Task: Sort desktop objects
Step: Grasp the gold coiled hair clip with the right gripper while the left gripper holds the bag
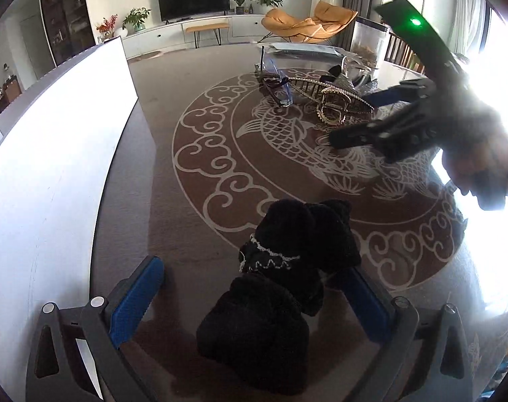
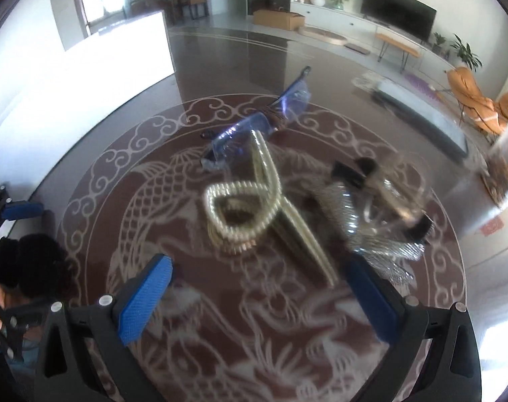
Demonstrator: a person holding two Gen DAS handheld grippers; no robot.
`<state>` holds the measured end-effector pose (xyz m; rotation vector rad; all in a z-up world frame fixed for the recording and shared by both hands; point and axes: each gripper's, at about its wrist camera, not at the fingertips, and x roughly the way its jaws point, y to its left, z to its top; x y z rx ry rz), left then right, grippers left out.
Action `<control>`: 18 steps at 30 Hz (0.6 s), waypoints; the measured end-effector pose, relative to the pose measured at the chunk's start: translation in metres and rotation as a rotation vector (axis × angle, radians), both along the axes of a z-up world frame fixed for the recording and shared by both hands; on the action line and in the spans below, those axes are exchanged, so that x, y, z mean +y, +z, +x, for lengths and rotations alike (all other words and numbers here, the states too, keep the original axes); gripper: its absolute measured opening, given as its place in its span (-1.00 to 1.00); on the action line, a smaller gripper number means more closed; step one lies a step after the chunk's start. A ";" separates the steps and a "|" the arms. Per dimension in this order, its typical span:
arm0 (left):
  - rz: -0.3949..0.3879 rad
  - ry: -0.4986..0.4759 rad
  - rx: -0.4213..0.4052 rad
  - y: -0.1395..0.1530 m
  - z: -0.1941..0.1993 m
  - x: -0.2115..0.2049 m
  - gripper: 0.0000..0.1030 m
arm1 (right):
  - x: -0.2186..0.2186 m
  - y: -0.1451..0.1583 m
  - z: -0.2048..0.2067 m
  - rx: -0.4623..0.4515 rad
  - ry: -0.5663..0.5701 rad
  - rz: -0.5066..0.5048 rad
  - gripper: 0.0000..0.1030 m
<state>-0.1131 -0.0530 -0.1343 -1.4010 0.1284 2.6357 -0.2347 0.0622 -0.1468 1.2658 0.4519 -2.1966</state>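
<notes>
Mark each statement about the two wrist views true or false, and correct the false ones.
1. The left gripper is open, with the black bow between its fingers. True.
2. The right gripper is shut on the gold hair claw. False: it is open and empty, with the claw lying ahead of it.
3. The blue glasses lie on the table. True.
4. The black bow sits on top of the blue glasses. False: it lies apart from them, near the left gripper.

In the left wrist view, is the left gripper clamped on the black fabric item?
No. The left gripper stands wide open, its blue pads clear of the black fabric item lying between them.
</notes>
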 end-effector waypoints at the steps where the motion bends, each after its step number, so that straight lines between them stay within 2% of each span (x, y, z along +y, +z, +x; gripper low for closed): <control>1: 0.000 0.000 0.000 0.000 0.000 0.001 1.00 | -0.004 0.000 -0.003 -0.005 -0.009 0.005 1.00; 3: 0.000 0.000 0.000 0.000 -0.001 0.001 1.00 | -0.007 0.002 -0.007 0.001 -0.029 -0.001 0.93; 5: 0.000 0.000 0.000 0.000 -0.001 0.001 1.00 | -0.008 0.011 -0.007 0.040 -0.051 -0.028 0.36; 7: -0.001 0.000 0.000 0.000 -0.001 0.001 1.00 | -0.007 0.016 -0.007 0.041 -0.077 -0.055 -0.01; 12: -0.001 0.000 0.000 0.000 0.000 0.001 1.00 | 0.014 0.027 0.023 0.075 -0.147 -0.083 -0.14; 15: -0.001 0.000 0.000 0.000 -0.001 0.001 1.00 | 0.041 0.032 0.067 0.091 -0.177 -0.093 -0.19; 18: 0.000 0.000 0.000 0.000 0.000 0.001 1.00 | 0.072 0.037 0.130 0.119 -0.188 -0.086 -0.19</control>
